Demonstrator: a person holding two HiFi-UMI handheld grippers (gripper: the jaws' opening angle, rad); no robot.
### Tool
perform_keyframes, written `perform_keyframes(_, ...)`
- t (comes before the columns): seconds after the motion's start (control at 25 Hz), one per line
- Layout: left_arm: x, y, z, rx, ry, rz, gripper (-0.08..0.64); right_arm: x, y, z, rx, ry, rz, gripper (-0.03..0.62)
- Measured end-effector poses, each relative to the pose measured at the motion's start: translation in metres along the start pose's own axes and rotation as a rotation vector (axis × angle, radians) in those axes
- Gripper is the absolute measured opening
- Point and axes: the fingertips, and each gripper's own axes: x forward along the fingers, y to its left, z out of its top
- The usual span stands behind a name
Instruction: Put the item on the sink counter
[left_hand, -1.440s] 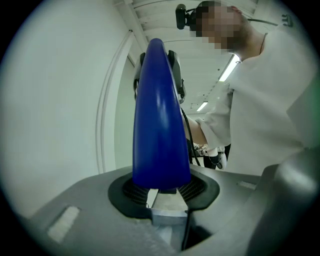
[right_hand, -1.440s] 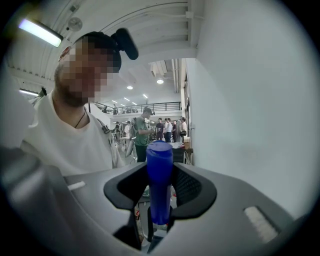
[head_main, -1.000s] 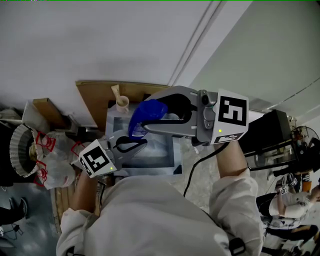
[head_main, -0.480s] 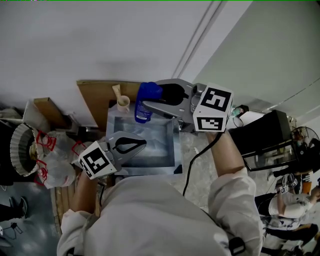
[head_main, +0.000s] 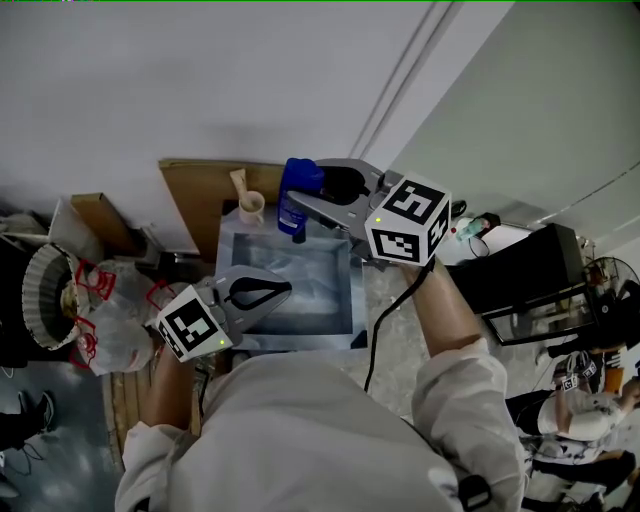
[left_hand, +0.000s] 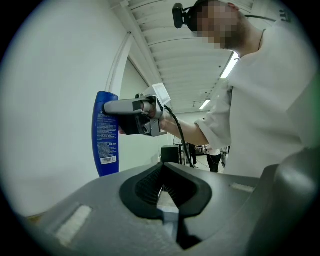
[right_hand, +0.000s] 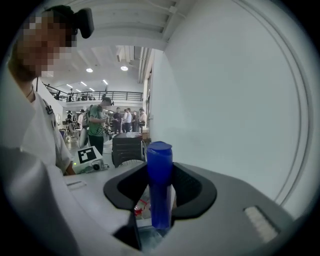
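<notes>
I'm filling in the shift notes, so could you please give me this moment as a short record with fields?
right tool: closed on the blue bottle, which stands upright
bottle position: at the far edge of the sink, beside the wall; whether it touches the counter cannot be told
left tool: shut, empty, over the sink's near left corner
nearby: beige cup on the counter to the left of the bottle
task stage: bottle not yet released
</notes>
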Motion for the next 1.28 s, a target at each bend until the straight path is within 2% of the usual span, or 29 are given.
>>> perform_keyframes(0.72, -0.013, -0.003, 0.001, -0.016, 0.009, 0.011, 0.006, 0.014, -0.049, -0.038, 0.062, -0.021, -0.327, 0.15)
perform_keyframes(1.28, -0.036, 0.012, -0.013, -0.041, 0.009, 0.044, 0.006, 0.043, -0.094, -0.075, 0.121, -0.015, -0.501, 0.15)
